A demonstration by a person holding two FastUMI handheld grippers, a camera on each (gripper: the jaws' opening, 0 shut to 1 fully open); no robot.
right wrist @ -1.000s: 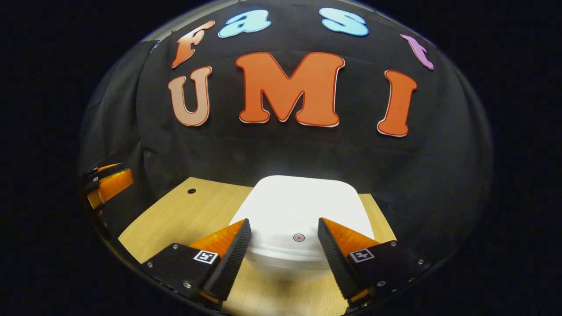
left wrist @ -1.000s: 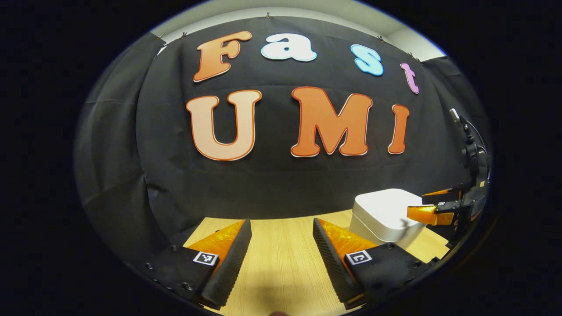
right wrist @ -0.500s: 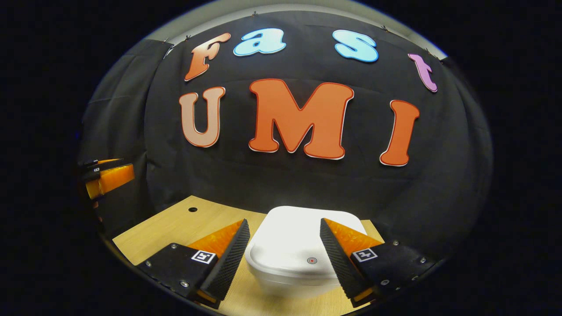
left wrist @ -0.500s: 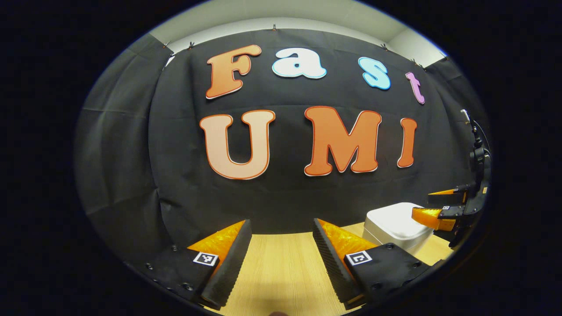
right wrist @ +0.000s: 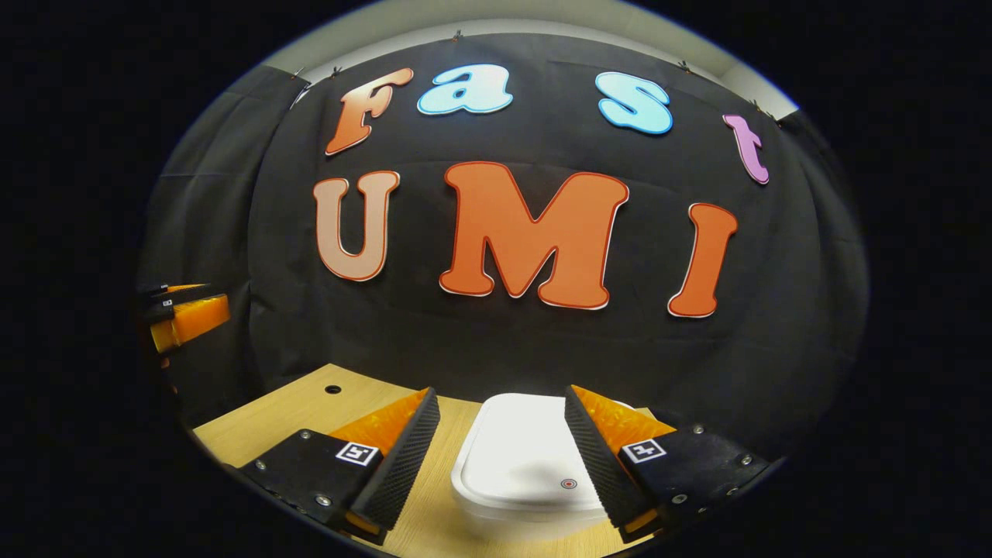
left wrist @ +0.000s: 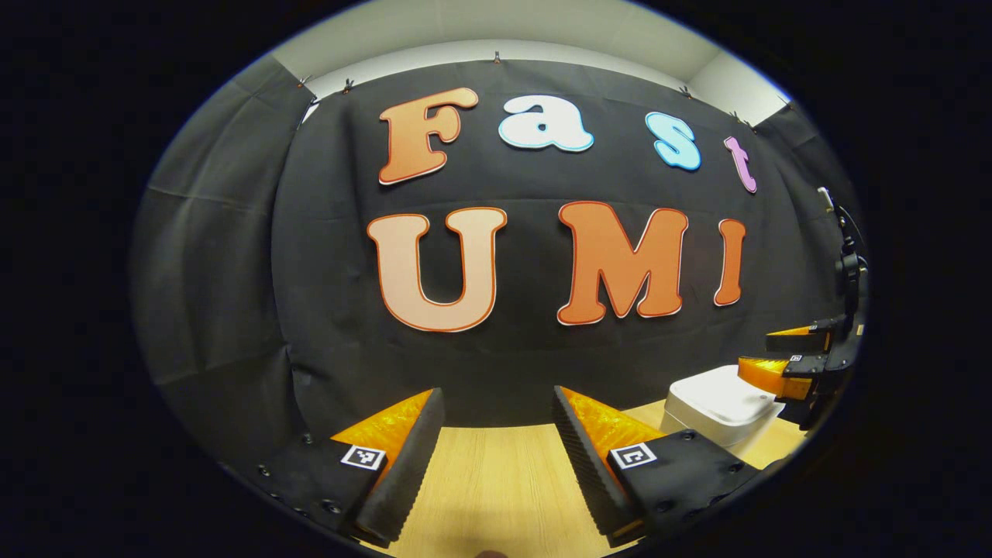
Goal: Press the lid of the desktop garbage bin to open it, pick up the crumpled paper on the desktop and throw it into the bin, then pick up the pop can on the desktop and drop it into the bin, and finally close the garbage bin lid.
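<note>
Left gripper [left wrist: 496,434]: I see my fingers spread wide with nothing between them, only bare table [left wrist: 488,480] below. It hangs over the wood, facing the booth's black cloth wall [left wrist: 232,256].

Right gripper [right wrist: 500,434]: my fingers stand wide apart here too, gripping nothing. In the right gripper view the bin [right wrist: 523,465] sits in the gap between them, low and close. In the left gripper view I catch this same gripper [left wrist: 779,356] at the far right, above the bin's [left wrist: 717,407] right edge; I cannot tell whether it touches.

Bin: white, rounded corners, standing on the table [right wrist: 294,407] near its back edge, close to the wall [right wrist: 504,349].

Lid [right wrist: 519,457]: flat and down on the bin, so it looks closed to me. A small red ring mark [right wrist: 568,483] sits near its front edge, just beside my right finger [right wrist: 593,457].

Table: light wood; a small dark hole [right wrist: 332,389] shows in the surface left of the bin.

Other gripper seen from the right: the left gripper [right wrist: 182,314] pokes in at the far left edge, well apart from the bin.

Ceiling: a pale strip [left wrist: 504,31] above the cloth.
</note>
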